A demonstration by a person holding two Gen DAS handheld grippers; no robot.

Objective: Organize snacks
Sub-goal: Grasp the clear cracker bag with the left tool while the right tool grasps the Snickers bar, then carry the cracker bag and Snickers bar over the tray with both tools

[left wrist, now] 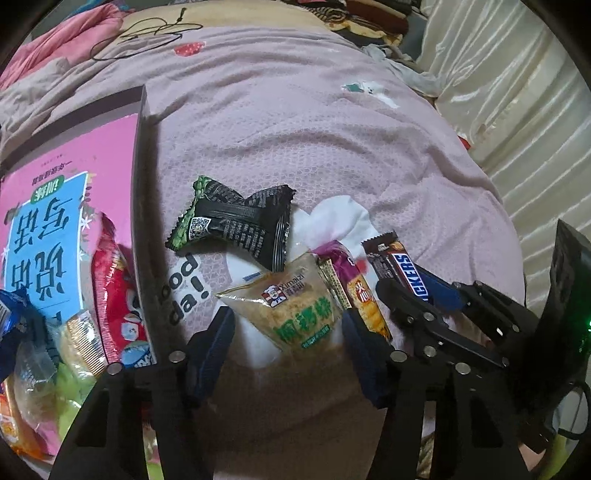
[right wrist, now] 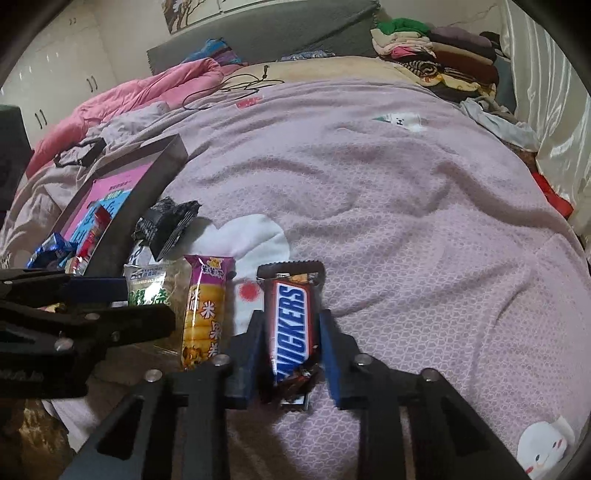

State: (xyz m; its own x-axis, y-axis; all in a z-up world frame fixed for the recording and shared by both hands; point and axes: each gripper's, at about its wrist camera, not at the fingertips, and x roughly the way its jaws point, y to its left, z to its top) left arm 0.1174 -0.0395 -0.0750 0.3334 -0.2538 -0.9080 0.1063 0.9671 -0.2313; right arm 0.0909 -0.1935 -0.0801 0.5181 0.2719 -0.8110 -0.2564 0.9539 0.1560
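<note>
Both grippers [left wrist: 288, 332] [right wrist: 291, 347] angled down, fingers narrowed

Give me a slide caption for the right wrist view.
Right gripper closes on a Snickers bar lying on the pink bedspread.

You're over a bed spread with a wrinkled pink-lilac blanket [right wrist: 388, 192], grey headboard [right wrist: 258, 33] at the far end, white cupboards [right wrist: 62, 70] to your left, cream satin curtain [right wrist: 546, 74] on the right, folded clothes [right wrist: 436, 51] piled beside it, dim indoor light.

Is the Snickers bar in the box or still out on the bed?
Out: the Snickers bar lies on the blanket, right of the box.
</note>
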